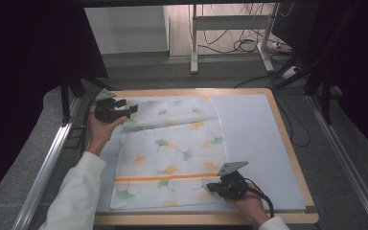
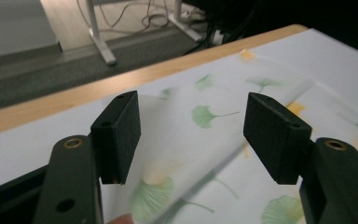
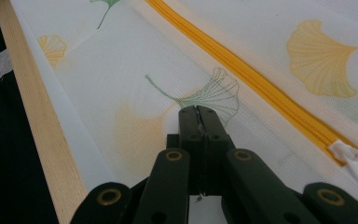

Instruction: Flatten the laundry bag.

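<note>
A white mesh bag (image 1: 170, 158) printed with green and yellow leaves is spread flat on a pale mat (image 1: 254, 139) that covers a wooden table (image 1: 287, 139). Its far edge is folded over toward the middle, so that a slanted flap (image 1: 172, 112) is laid across the upper part of the bag. An orange zipper (image 1: 165, 178) is run across the bag near its close edge, and in the right gripper view the white zipper pull (image 3: 356, 161) is seen at the end of the orange band. The left gripper (image 1: 124, 109) is held above the far left corner of the bag, over the folded flap, by a hand (image 1: 100, 129) in a white sleeve; its jaws are spread wide, and in the left gripper view nothing is caught between them, the leaf print being seen below and blurred. The right gripper (image 1: 212, 188) is set low on the near right part of the bag, just below the zipper. Its jaws are pressed together, with the tips laid on the mesh; whether a pinch of fabric is caught there cannot be told.
</note>
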### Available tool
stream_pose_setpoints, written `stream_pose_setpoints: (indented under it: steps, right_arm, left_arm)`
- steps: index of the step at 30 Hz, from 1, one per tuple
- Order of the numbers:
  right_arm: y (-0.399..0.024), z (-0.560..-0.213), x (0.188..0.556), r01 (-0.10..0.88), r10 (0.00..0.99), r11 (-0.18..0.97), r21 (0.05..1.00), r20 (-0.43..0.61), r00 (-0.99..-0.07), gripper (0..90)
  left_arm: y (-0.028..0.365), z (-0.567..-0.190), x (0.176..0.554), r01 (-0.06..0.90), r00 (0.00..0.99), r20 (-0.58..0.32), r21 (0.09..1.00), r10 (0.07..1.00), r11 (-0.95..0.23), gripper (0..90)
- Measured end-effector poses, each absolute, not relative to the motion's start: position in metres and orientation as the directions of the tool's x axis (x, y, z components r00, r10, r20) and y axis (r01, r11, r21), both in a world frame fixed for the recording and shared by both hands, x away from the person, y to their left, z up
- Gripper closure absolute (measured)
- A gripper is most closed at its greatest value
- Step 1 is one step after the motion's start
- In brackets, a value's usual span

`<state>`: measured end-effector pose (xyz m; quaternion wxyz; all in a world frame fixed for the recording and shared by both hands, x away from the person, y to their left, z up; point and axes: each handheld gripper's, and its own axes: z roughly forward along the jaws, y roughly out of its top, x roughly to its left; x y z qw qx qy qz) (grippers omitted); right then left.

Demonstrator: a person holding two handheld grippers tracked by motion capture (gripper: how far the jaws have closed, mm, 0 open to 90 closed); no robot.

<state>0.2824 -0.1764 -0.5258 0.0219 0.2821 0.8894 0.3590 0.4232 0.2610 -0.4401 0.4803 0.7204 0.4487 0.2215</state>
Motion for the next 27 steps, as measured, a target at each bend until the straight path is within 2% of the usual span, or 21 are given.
stream_pose_setpoints:
  steps: [3,9,12,14,21,27]
  right_arm:
    - [-0.176,-0.526,0.282,0.487,0.519,0.582,0.651,0.163,-0.839,89.1]
    - [-0.176,-0.526,0.282,0.488,0.520,0.581,0.651,0.164,-0.838,89.1]
    - [-0.176,-0.526,0.282,0.487,0.520,0.582,0.651,0.163,-0.838,89.2]
    - [-0.176,-0.526,0.282,0.489,0.521,0.581,0.651,0.164,-0.838,89.2]
    - [-0.176,-0.526,0.281,0.487,0.522,0.583,0.651,0.159,-0.838,89.2]
    - [-0.175,-0.525,0.281,0.469,0.515,0.596,0.652,0.138,-0.846,89.1]
  left_arm:
    - [0.259,-0.435,0.410,0.411,0.534,-0.118,0.902,0.837,-0.135,40.3]
    - [0.254,-0.449,0.392,0.443,0.570,-0.126,0.880,0.812,-0.174,66.4]
    - [0.250,-0.461,0.387,0.468,0.582,-0.141,0.863,0.801,-0.188,73.6]
    - [0.247,-0.469,0.383,0.476,0.592,-0.149,0.858,0.792,-0.195,73.4]
    - [0.236,-0.481,0.369,0.501,0.609,-0.163,0.838,0.776,-0.217,63.7]
    - [0.215,-0.495,0.347,0.511,0.637,-0.137,0.812,0.759,-0.281,58.8]
